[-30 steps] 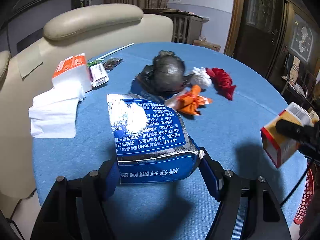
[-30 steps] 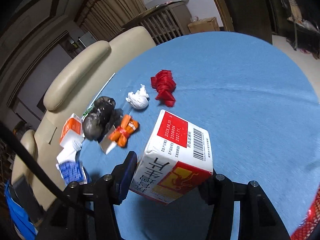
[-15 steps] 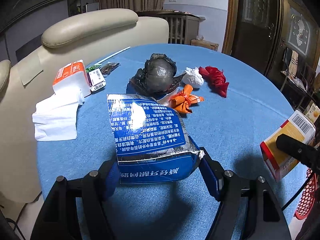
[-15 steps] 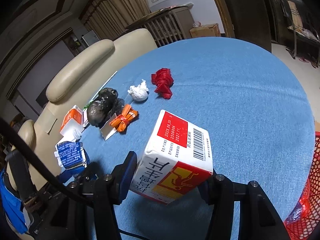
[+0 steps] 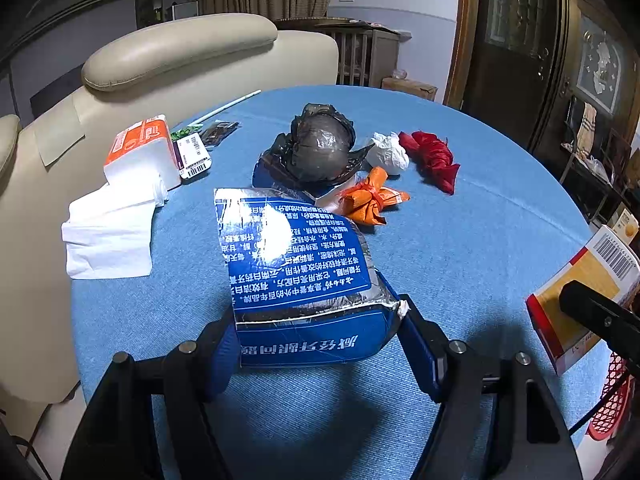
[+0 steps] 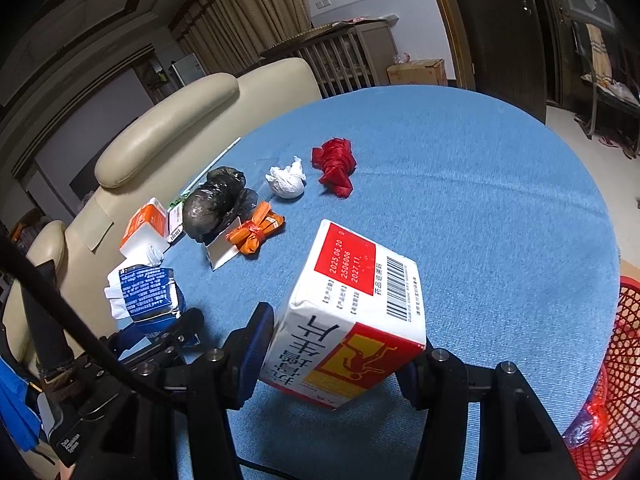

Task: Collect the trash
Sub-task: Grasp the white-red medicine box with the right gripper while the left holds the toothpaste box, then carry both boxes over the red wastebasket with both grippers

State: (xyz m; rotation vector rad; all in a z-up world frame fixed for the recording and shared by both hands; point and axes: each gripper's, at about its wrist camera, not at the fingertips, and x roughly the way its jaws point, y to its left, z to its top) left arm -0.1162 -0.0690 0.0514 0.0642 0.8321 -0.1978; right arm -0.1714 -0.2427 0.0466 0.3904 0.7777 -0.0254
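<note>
My left gripper [image 5: 316,320] is shut on a crumpled blue and silver box [image 5: 296,264], held just above the blue round table [image 5: 480,240]. My right gripper [image 6: 340,344] is shut on a white, red and yellow carton [image 6: 352,280] near the table's right edge. That carton [image 5: 580,280] also shows at the right of the left wrist view. Loose trash lies mid-table: a black bag [image 5: 320,148], a white paper wad [image 5: 388,152], a red wrapper [image 5: 432,156] and an orange wrapper [image 5: 368,200].
A red mesh basket [image 6: 612,380] stands below the table's right edge with something red inside. An orange and white tissue pack [image 5: 140,152] and loose white tissues [image 5: 108,232] lie at the table's left. Cream chairs [image 5: 180,48] press against the far left side.
My right gripper has carried the carton further right toward the table's edge, and more of the red basket shows. The left gripper and its blue box have stayed put.
</note>
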